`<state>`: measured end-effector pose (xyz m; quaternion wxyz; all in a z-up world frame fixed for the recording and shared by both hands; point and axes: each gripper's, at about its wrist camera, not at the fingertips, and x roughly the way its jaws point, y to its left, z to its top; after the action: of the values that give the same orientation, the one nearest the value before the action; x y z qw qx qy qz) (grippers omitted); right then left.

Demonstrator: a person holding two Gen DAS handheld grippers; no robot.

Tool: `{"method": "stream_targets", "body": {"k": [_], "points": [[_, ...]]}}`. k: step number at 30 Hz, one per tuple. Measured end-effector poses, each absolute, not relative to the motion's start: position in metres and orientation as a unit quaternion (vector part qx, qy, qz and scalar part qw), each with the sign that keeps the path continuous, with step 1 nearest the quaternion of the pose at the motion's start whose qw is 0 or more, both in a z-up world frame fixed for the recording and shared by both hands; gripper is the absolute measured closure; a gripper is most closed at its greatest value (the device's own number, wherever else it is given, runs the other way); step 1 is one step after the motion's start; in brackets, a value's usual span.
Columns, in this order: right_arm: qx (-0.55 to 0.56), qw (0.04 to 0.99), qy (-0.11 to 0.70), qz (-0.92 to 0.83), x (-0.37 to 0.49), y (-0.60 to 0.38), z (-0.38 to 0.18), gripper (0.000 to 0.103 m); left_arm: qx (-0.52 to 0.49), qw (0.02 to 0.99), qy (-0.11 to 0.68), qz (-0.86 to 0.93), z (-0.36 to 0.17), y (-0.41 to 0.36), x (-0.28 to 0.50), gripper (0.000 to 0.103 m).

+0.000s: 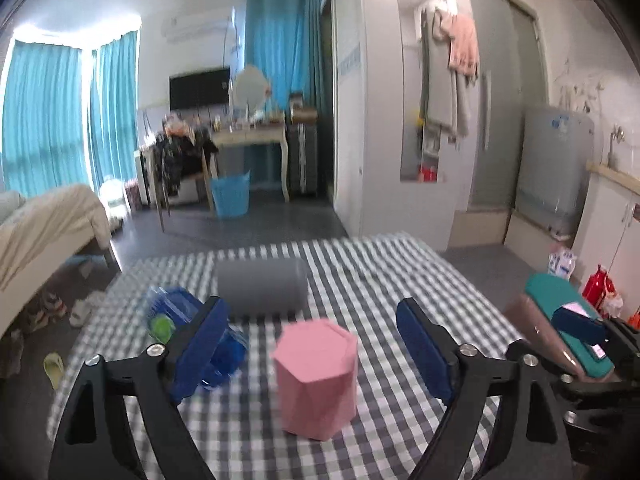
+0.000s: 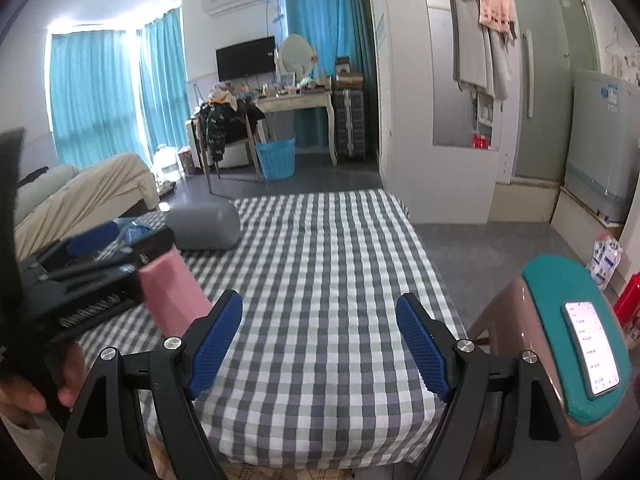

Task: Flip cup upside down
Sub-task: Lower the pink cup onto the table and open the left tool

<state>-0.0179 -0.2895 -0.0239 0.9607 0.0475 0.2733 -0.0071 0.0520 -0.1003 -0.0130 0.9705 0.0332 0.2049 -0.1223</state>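
A pink faceted cup (image 1: 318,376) stands on the checked tablecloth (image 1: 360,272) with its closed end up. My left gripper (image 1: 316,350) is open, its blue pads on either side of the cup and apart from it. In the right wrist view the cup (image 2: 174,292) shows at the left, partly hidden behind the left gripper's body (image 2: 80,276). My right gripper (image 2: 320,344) is open and empty above the near part of the cloth (image 2: 328,248), to the right of the cup.
A grey cylindrical cushion (image 1: 262,286) lies behind the cup. A blue plastic bottle (image 1: 180,316) lies to its left. A stool with a teal seat and a phone (image 2: 576,340) stands at the table's right. The table's near edge is just below my right gripper.
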Motion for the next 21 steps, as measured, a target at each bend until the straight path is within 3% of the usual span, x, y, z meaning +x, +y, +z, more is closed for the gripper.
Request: {"method": "stream_targets", "body": {"k": [6, 7, 8, 10, 15, 17, 21], "points": [[0.037, 0.966, 0.257, 0.001, -0.029, -0.275, -0.014, 0.024, 0.012, 0.979, 0.182, -0.093, -0.002, -0.059, 0.020, 0.012], [0.036, 0.966, 0.256, 0.004, -0.030, -0.272, -0.013, 0.024, 0.009, 0.979, 0.182, -0.089, -0.002, -0.051, 0.015, 0.008], [0.035, 0.966, 0.256, 0.007, -0.030, -0.269, -0.012, 0.022, 0.005, 0.980, 0.181, -0.082, -0.002, -0.045, 0.011, 0.003], [0.028, 0.967, 0.254, 0.015, -0.033, -0.259, -0.011, 0.016, -0.008, 0.982, 0.176, -0.065, 0.000, -0.027, 0.001, 0.003], [0.013, 0.968, 0.250, 0.033, -0.038, -0.238, -0.007, 0.014, -0.026, 0.983, 0.175, -0.043, 0.002, -0.001, -0.015, 0.001], [0.010, 0.969, 0.243, 0.034, -0.040, -0.231, -0.005, 0.006, -0.027, 0.984, 0.175, -0.036, 0.001, 0.001, -0.018, 0.000], [0.003, 0.973, 0.228, 0.029, -0.047, -0.221, 0.001, 0.000, -0.031, 0.982, 0.186, -0.031, -0.009, 0.007, -0.023, 0.000]]}}
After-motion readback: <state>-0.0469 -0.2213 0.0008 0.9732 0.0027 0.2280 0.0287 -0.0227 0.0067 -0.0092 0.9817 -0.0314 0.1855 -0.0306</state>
